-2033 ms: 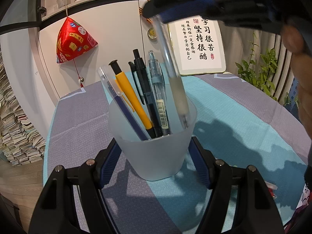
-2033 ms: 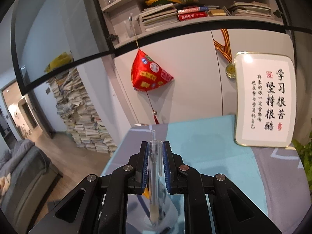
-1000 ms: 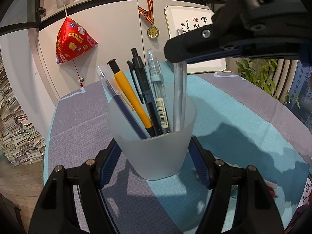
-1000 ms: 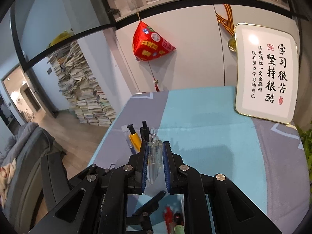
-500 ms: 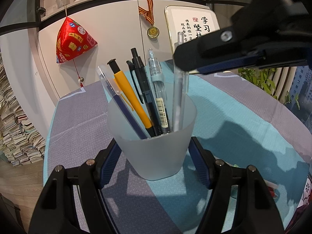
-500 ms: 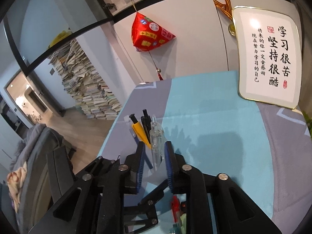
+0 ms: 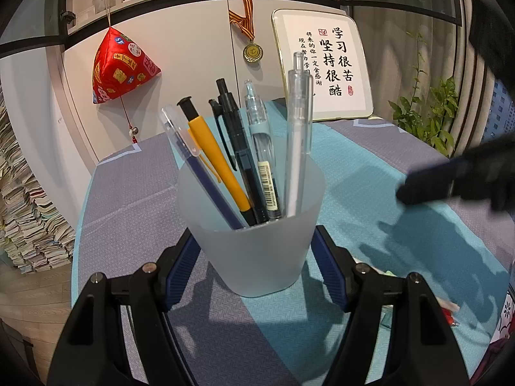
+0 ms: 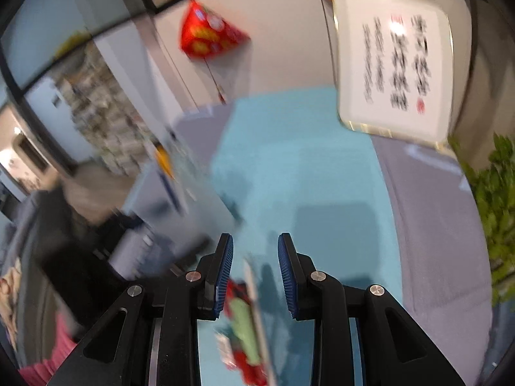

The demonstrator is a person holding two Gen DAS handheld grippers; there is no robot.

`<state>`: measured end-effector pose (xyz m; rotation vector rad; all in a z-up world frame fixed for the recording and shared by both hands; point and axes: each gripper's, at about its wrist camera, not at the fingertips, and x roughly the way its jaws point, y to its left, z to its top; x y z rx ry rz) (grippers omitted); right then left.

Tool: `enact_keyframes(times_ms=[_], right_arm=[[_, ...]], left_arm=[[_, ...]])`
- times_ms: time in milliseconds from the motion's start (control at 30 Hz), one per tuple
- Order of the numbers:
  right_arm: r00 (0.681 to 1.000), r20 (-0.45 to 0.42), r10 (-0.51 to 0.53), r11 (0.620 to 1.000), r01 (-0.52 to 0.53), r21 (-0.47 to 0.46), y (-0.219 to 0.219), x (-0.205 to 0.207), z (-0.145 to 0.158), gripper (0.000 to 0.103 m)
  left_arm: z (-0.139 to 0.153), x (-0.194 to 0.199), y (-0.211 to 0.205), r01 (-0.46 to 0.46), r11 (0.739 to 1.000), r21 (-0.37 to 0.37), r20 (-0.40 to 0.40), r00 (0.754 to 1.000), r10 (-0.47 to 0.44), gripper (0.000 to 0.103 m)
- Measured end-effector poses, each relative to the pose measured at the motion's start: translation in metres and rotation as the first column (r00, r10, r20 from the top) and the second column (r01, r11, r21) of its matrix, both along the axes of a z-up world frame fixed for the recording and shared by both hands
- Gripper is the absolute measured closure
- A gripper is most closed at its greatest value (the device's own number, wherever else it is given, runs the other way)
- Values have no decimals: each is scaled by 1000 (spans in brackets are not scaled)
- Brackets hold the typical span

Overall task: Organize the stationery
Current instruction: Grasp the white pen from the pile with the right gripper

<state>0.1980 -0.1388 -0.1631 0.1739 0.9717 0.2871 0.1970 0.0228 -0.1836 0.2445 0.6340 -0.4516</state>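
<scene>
Right claw (image 8: 254, 268) now parted, emptied | clear pen (image 7: 297, 138) released into cup (image 7: 254, 244) | left claw (image 7: 254, 259) clamped on cup | next item awaited

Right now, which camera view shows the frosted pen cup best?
The left wrist view: the frosted pen cup sits sharp and central between the left gripper jaws, with the clear pen and the other pens standing in it. The right wrist view is motion-blurred; the cup is only a pale smear at the left, its pens barely legible.
</scene>
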Motion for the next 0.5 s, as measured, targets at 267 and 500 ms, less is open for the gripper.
enact_keyframes(times_ms=[267, 500], right_arm=[[991, -131, 42, 997, -50, -55, 13, 15, -45, 74], [988, -136, 75, 994, -84, -66, 19, 15, -54, 74]], left_arm=[[0, 0, 0, 0, 1000, -1, -1, 1000, 0, 33], [-2, -1, 0, 0, 1000, -2, -8, 1000, 0, 33]])
